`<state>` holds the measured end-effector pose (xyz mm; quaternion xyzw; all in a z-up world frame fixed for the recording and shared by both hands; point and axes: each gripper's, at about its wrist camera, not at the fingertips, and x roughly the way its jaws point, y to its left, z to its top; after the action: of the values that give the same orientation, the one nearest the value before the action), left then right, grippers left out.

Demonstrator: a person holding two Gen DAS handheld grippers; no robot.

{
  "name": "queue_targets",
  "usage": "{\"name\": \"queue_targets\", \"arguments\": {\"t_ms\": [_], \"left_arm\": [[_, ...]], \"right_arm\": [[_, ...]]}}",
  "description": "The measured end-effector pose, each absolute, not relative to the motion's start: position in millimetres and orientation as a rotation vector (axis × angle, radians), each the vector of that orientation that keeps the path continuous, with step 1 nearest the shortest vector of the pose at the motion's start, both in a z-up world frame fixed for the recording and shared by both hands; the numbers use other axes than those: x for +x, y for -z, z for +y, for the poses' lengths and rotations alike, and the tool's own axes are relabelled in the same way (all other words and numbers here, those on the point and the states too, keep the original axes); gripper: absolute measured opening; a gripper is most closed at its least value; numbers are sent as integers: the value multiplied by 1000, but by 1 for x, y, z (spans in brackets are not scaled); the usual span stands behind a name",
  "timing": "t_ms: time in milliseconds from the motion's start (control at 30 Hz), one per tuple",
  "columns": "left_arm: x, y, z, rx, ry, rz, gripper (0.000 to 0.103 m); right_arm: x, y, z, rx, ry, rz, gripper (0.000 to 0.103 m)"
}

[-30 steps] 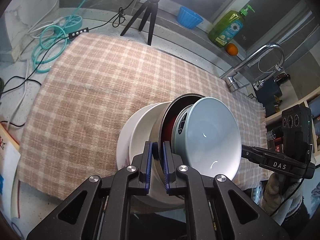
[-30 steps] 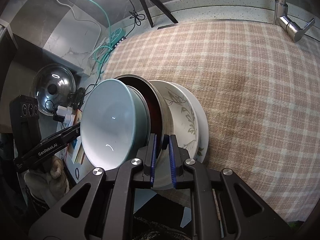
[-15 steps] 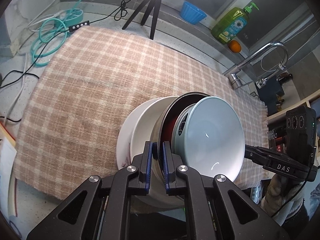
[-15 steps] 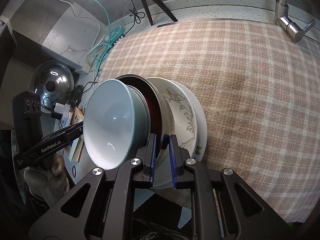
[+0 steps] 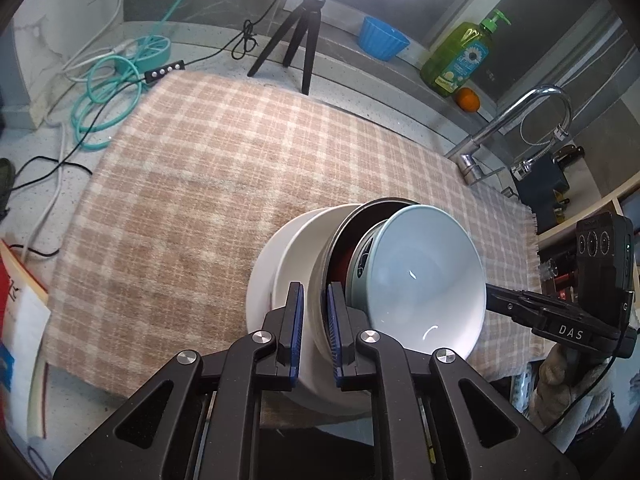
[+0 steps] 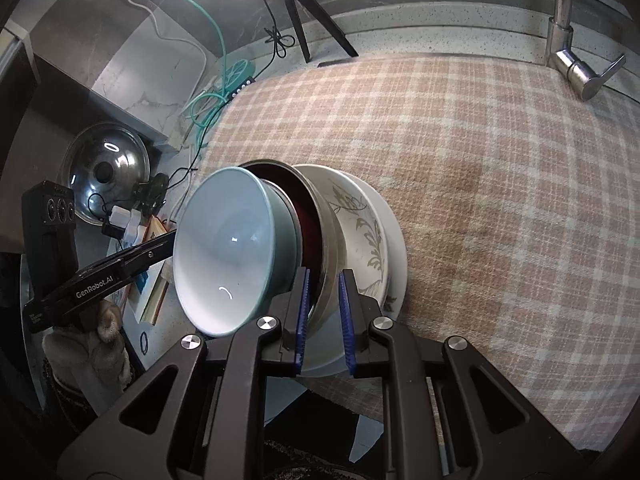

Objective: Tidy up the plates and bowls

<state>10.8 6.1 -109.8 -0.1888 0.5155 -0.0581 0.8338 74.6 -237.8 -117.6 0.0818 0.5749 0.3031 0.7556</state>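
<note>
A nested stack hangs tilted over the near edge of the checked cloth (image 5: 208,168). From outside in it is a white plate (image 5: 258,300), a leaf-patterned white bowl (image 6: 362,232), a steel bowl (image 6: 330,256) with a dark red inside, and a pale blue-green bowl (image 5: 420,280). My left gripper (image 5: 314,332) pinches the steel bowl's rim on one side, and its jaws are opening slightly with the rim still between the pads. On the opposite side my right gripper (image 6: 323,320) is shut on the same rim. Each gripper also shows in the other's view, behind the blue-green bowl.
A black tripod (image 5: 304,32), coiled teal cable (image 5: 108,92) and a power strip lie at the cloth's far left. A blue cup (image 5: 382,42), soap bottle (image 5: 460,56), orange (image 5: 468,100) and tap (image 5: 516,128) line the back right. A steel lid (image 6: 106,168) leans off the counter's left end.
Both views have shifted only slightly. The stack keeps its tilt and stays pinched between both grippers.
</note>
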Motion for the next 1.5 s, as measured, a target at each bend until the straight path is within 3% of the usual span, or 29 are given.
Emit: {"name": "queue_targets", "arguments": {"t_ms": [100, 200, 267, 333, 467, 567, 1000, 1033, 1067, 1167, 1233, 1500], "left_arm": [[6, 103, 7, -376, 113, 1071, 11], [-1, 93, 1, -329, 102, 1039, 21], [-6, 86, -7, -285, 96, 1012, 22], [-12, 80, -13, -263, 94, 990, 30], [-26, 73, -25, -247, 96, 960, 31], [-34, 69, -32, -219, 85, 950, 47], [-72, 56, -72, -130, 64, 890, 59], [-72, 55, -73, -126, 61, 886, 62], [-74, 53, -74, -122, 60, 879, 63], [-77, 48, -75, -103, 34, 854, 73], [-78, 46, -73, -95, 1, 832, 83], [-76, 45, -70, -80, -34, 840, 83]], "right_arm": [[70, 108, -244, 159, -647, 1217, 15], [64, 100, -249, 130, -629, 1180, 17], [59, 94, -254, 118, -622, 1150, 29], [53, 87, -257, 91, -610, 1114, 32], [42, 78, -267, 63, -601, 1071, 32], [33, 76, -273, 72, -605, 1061, 33], [-17, 48, -277, -10, -633, 918, 35], [-20, 46, -275, -25, -633, 903, 47], [-22, 45, -274, -33, -636, 890, 65], [-25, 43, -274, -24, -635, 869, 91], [-24, 43, -275, -12, -632, 869, 93], [-22, 44, -276, -16, -603, 866, 94]]}}
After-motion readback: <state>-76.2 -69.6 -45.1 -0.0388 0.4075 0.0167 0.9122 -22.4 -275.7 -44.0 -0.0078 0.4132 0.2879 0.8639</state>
